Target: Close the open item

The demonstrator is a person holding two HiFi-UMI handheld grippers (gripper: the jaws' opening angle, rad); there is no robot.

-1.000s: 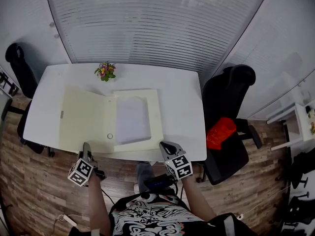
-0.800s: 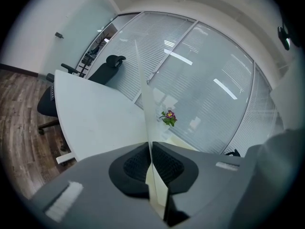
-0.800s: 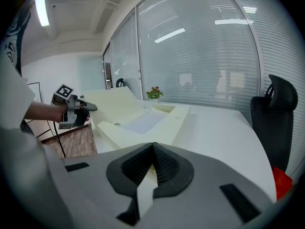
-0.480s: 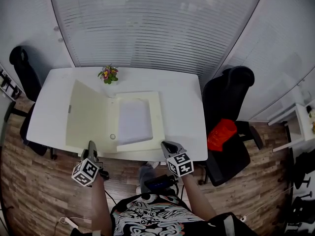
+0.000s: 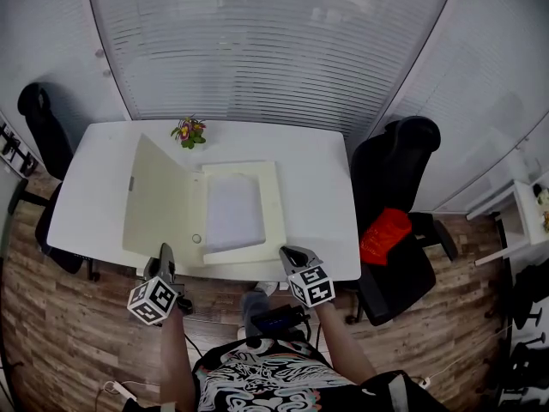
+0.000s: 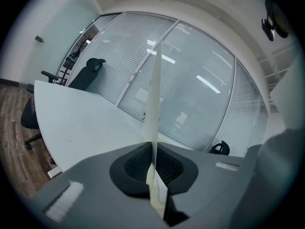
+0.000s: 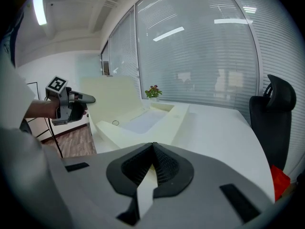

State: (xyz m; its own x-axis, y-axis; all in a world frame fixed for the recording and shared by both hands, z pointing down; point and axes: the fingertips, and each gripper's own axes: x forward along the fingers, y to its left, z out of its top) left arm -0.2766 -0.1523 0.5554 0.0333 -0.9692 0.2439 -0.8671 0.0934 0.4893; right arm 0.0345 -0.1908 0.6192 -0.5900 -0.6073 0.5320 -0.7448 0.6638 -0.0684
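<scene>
A pale yellow box file lies open on the white table, with white paper in its tray. Its lid stands tilted up from the left side. My left gripper is shut on the lid's near edge; in the left gripper view the lid rises edge-on out of the closed left gripper. At the tray's near right corner, my right gripper is shut, and in the right gripper view a pale strip of the tray's rim shows inside the right gripper.
A small flower pot stands at the table's far edge behind the file. A black chair with a red thing on it is at the right, another black chair at the left. Blinds fill the wall behind.
The lid, flat on the table a second ago, has swung up toward the right. My left gripper moved slightly right with it. The right gripper has stayed put.
</scene>
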